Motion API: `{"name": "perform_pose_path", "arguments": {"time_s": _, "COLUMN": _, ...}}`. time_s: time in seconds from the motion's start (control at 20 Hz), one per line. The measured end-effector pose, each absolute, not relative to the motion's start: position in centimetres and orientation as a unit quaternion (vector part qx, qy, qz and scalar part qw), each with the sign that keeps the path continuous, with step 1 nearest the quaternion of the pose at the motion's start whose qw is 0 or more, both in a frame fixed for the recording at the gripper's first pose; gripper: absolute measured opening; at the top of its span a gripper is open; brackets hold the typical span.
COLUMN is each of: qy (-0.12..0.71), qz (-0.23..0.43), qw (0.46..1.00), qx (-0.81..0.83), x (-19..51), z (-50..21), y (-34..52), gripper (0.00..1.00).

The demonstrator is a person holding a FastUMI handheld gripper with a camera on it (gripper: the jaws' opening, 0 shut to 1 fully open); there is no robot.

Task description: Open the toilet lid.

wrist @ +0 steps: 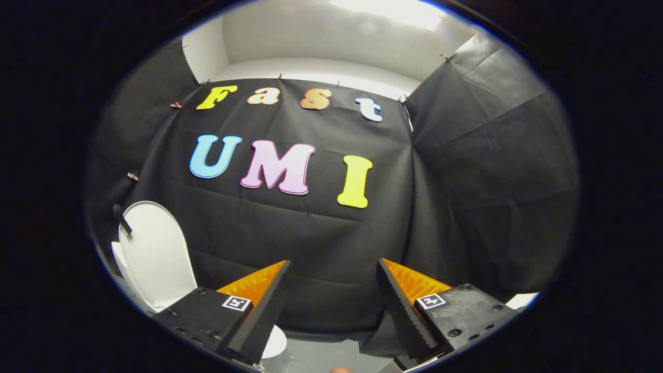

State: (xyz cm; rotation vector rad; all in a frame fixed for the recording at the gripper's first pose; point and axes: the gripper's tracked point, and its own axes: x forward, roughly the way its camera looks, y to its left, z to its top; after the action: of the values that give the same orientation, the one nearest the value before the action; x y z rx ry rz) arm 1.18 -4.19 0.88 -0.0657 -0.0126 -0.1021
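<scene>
The white toilet lid (pixel 155 254) stands raised, upright, off to the left of my fingers and leaning toward the black cloth wall. A small dark handle (pixel 122 218) sticks out near its upper left edge. Part of the white toilet rim (pixel 273 343) peeks out low down beside the left finger. My gripper (pixel 334 269) is open, its two fingers spread wide with nothing between them, pointing at the cloth wall well to the right of the lid and apart from it.
Black cloth walls (pixel 321 233) close the booth ahead and to the right. A pale glossy floor (pixel 321 357) shows below the fingers. A white ceiling with a bright light (pixel 393 10) is overhead.
</scene>
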Motion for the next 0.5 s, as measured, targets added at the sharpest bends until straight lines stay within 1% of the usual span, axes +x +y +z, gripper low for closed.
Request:
{"name": "perform_pose_path", "arguments": {"time_s": 0.05, "qy": -0.005, "qz": -0.05, "qw": 0.998, "qx": -0.028, "x": 1.3, "z": 0.5, "y": -4.0, "gripper": 0.98}}
{"name": "perform_pose_path", "arguments": {"time_s": 0.25, "qy": 0.041, "qz": -0.044, "qw": 0.997, "qx": 0.038, "x": 1.6, "z": -2.3, "y": -2.9, "gripper": 0.98}}
{"name": "perform_pose_path", "arguments": {"time_s": 0.5, "qy": 0.053, "qz": -0.052, "qw": 0.996, "qx": 0.041, "x": 1.6, "z": -3.2, "y": -3.9, "gripper": 0.99}}
